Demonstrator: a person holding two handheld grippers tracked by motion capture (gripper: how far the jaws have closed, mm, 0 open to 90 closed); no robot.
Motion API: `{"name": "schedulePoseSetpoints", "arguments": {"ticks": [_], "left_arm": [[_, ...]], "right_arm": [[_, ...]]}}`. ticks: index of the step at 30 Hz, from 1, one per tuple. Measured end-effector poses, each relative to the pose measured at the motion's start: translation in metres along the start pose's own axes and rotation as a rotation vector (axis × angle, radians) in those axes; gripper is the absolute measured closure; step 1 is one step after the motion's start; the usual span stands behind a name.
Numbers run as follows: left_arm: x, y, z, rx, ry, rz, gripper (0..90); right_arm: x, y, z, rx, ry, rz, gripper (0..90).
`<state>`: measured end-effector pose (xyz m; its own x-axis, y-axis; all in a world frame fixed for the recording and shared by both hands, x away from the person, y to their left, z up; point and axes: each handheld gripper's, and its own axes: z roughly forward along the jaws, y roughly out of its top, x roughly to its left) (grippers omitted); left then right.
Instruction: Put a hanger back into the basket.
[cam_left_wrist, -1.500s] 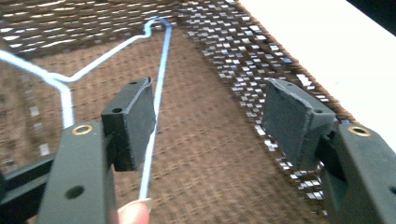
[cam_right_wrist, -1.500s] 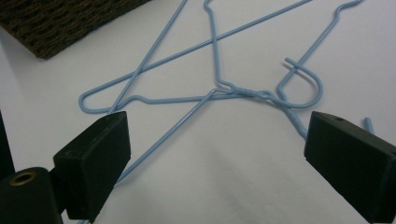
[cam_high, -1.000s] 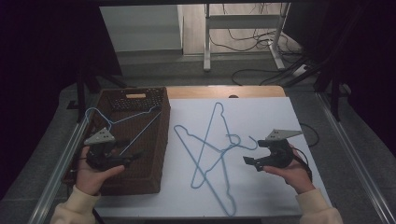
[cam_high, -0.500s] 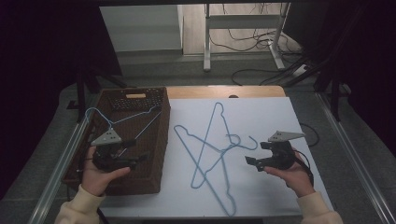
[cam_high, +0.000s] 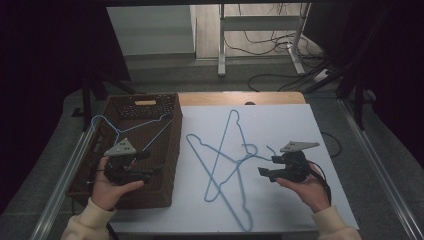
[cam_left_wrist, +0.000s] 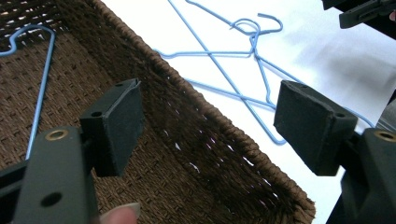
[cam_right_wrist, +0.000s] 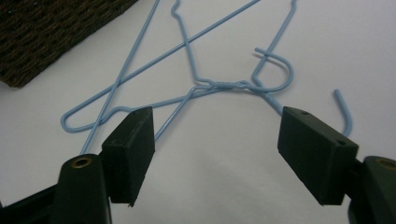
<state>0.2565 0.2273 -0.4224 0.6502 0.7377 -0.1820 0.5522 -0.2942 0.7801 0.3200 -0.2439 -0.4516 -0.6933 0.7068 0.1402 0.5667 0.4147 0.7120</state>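
White counter (cam_high: 300, 130) carried two crossed blue wire hangers (cam_high: 227, 165), their hooks at ten o'clock just beyond the right tool (cam_high: 265, 173), whose spread jaws had been closing on nothing.

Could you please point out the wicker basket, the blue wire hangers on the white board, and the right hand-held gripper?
wicker basket (cam_high: 172, 150): high view, right rim.
blue wire hangers (cam_high: 231, 131): high view, one hanger's long wire.
right hand-held gripper (cam_high: 263, 172): high view, midway between fingertips.
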Motion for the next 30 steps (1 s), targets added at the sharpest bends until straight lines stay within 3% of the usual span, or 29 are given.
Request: {"name": "schedulePoseSetpoints", "arguments": {"ticks": [3,7,11,12,15,23,30], "left_arm": [[0.000,0.000,0.000,-0.001,0.001,-0.001,24.2],[-0.004,0.000,0.003,0.004,-0.002,0.008,24.8],[-0.006,0.000,0.006,0.012,-0.009,0.019,24.8],[-0.006,0.000,0.006,0.012,-0.009,0.019,24.9],[-0.006,-0.001,0.005,0.015,-0.007,0.017,24.9],[-0.008,-0.002,0.005,0.016,-0.009,0.022,25.2],[-0.010,-0.002,0.007,0.024,-0.012,0.029,25.2]], "right_arm": [[0.003,0.000,0.003,0.015,0.008,-0.003,32.1],[0.016,0.000,0.013,0.064,0.020,-0.023,52.4],[0.024,0.002,0.024,0.102,0.057,0.003,76.1],[0.024,0.002,0.024,0.102,0.057,0.003,76.1],[0.033,0.003,0.037,0.152,0.079,0.001,87.0],[0.062,0.000,0.062,0.253,0.125,-0.088,90.0],[0.076,-0.009,0.074,0.343,0.104,-0.174,90.0]]}}
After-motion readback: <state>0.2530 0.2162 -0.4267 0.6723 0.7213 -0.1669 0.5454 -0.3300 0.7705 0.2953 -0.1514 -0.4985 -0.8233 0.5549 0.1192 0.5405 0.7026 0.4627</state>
